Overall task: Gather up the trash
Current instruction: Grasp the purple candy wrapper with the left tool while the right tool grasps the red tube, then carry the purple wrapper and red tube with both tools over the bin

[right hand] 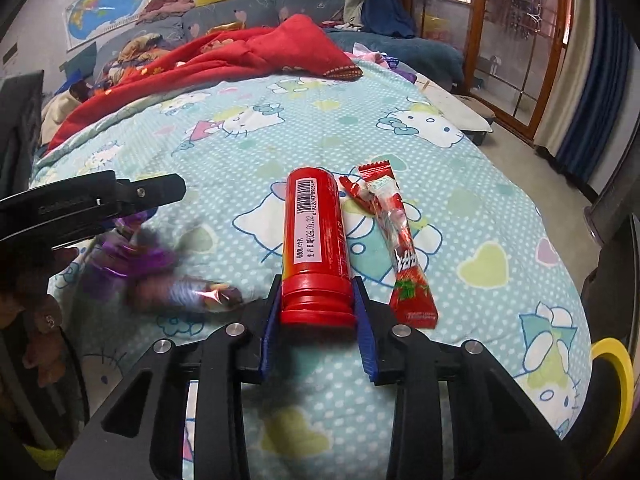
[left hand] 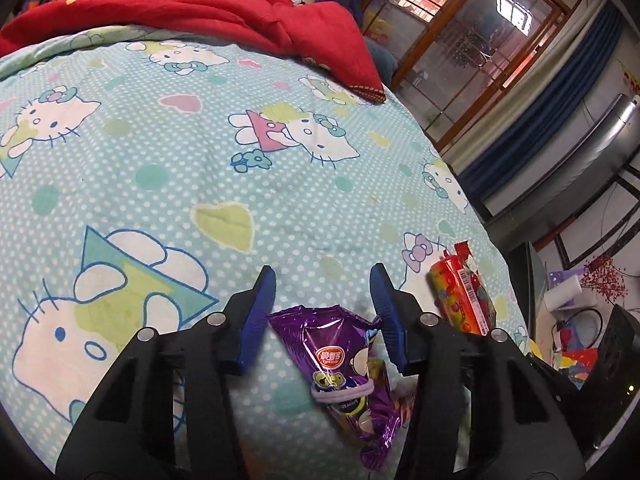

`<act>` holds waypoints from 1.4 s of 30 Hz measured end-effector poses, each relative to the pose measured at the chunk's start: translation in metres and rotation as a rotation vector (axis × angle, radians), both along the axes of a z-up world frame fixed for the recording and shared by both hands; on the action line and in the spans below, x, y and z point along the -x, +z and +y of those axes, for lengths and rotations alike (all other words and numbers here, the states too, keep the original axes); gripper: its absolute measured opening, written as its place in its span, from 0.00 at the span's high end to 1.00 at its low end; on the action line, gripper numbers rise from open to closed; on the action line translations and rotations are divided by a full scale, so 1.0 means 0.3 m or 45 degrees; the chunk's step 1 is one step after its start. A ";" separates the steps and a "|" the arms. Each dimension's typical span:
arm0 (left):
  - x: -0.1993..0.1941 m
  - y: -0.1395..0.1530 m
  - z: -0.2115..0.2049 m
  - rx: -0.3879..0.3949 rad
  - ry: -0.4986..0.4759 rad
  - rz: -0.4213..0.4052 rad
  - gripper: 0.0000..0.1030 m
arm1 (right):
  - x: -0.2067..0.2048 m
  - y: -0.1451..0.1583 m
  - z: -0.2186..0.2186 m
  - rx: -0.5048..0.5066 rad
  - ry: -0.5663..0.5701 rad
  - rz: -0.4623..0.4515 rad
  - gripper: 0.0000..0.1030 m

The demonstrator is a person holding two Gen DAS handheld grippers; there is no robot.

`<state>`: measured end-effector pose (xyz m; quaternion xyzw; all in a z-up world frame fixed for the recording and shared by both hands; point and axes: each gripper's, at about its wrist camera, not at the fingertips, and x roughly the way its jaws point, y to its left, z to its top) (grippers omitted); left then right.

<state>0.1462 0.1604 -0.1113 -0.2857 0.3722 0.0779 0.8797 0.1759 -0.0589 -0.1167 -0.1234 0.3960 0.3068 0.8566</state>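
A purple snack bag [left hand: 344, 360] lies on the cartoon-cat bedsheet [left hand: 200, 168] between the blue pads of my left gripper [left hand: 323, 276], which meet its two side edges. In the right wrist view the same bag [right hand: 132, 260] looks blurred and bunched under that gripper's black frame [right hand: 100, 200]. My right gripper [right hand: 317, 280] is shut on the cap end of a red candy tube [right hand: 314, 232] lying flat. That tube [left hand: 460, 296] also shows in the left wrist view. A long red stick wrapper [right hand: 404, 248] and a small torn red scrap [right hand: 352, 188] lie just right of the tube.
A crumpled red blanket [right hand: 248, 52] covers the far side of the bed. The bed's right edge drops to the floor by a wooden-framed glass door [right hand: 500, 40]. A black container [left hand: 620, 352] stands beside the bed, and a yellow ring [right hand: 612, 364] sits at the right edge.
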 end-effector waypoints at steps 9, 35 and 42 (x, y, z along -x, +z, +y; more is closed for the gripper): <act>0.019 0.048 -0.014 0.010 -0.034 -0.093 0.75 | 0.047 0.071 -0.058 -0.092 -0.015 -0.032 0.70; 0.005 0.293 -0.355 -0.095 -0.303 -0.355 0.75 | 0.094 0.246 -0.497 -0.224 -0.321 -0.134 0.70; -0.008 0.312 -0.456 -0.121 -0.385 -0.376 0.75 | 0.116 0.240 -0.620 -0.225 -0.426 -0.139 0.70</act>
